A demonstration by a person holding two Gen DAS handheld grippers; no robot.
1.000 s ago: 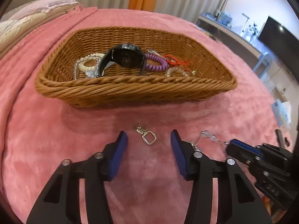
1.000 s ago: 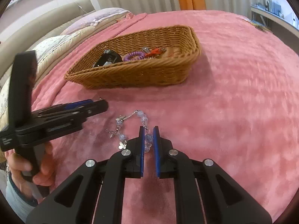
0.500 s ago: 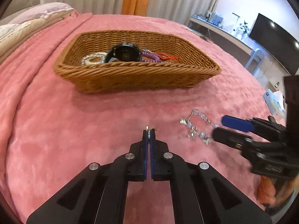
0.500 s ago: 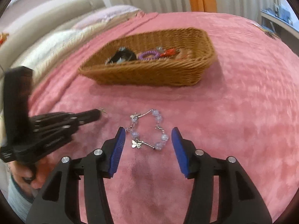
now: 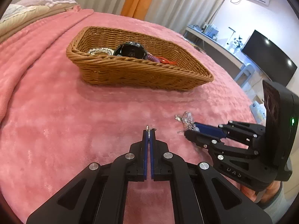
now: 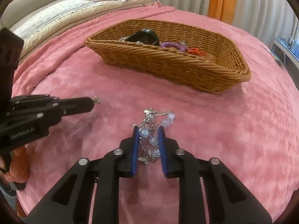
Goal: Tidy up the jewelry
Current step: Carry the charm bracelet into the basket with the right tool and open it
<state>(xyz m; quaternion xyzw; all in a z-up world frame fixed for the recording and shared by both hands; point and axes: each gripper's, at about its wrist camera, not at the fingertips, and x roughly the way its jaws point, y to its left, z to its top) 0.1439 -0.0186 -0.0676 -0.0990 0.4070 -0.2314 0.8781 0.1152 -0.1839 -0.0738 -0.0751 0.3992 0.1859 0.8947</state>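
Beaded bracelet (image 6: 151, 130), light, limp, snag-prone, bunched mid-blanket (image 6: 233, 130) before wicker basket (image 6: 186, 69), right gripper (image 6: 148, 130) closing around beads; small metal charm (image 5: 149, 128), tiny, slippery, pinched in shut left gripper (image 5: 149, 130); best gripped across beads.

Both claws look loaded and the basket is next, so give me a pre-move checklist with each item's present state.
1. Left claw shut on the small silver charm: ok, a bit of metal shows at the tips.
2. Right claw gripping the beaded bracelet: ok, pads closed on the beads, in both views.
3. Bracelet fully gathered: not ok, a loop of beads and a butterfly charm hang loose beyond the pads.
4. Wicker basket upright on the pink blanket: ok.
5. Room in the basket: ok, the right end past the orange cord looks free.
6. Items lifted off the blanket: cannot tell.
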